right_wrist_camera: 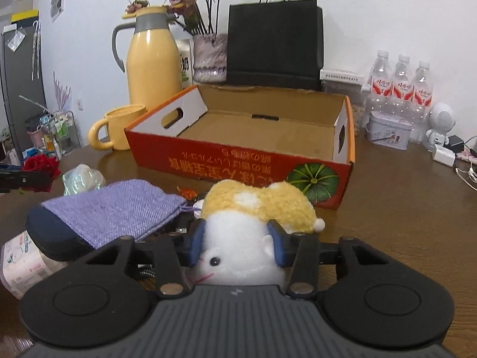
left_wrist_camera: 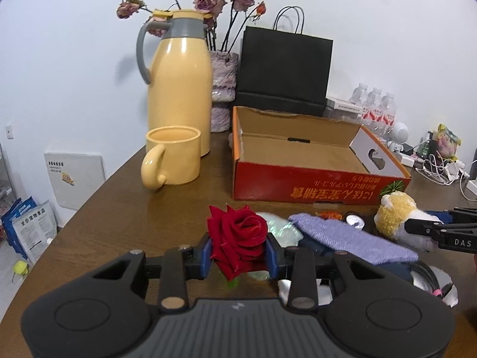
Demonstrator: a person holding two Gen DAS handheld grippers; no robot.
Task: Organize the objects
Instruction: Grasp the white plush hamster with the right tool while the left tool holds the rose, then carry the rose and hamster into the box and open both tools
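Note:
My left gripper is shut on a red rose and holds it just above the brown table. My right gripper is shut on a white and yellow plush hamster. The hamster also shows in the left wrist view, with the right gripper on it. The rose also shows in the right wrist view. An open red cardboard box stands empty behind both. A purple woven pouch lies between the grippers.
A yellow thermos and yellow mug stand at the back left. A vase of dried flowers and a black paper bag stand behind the box. Water bottles, a tin and cables are at the right.

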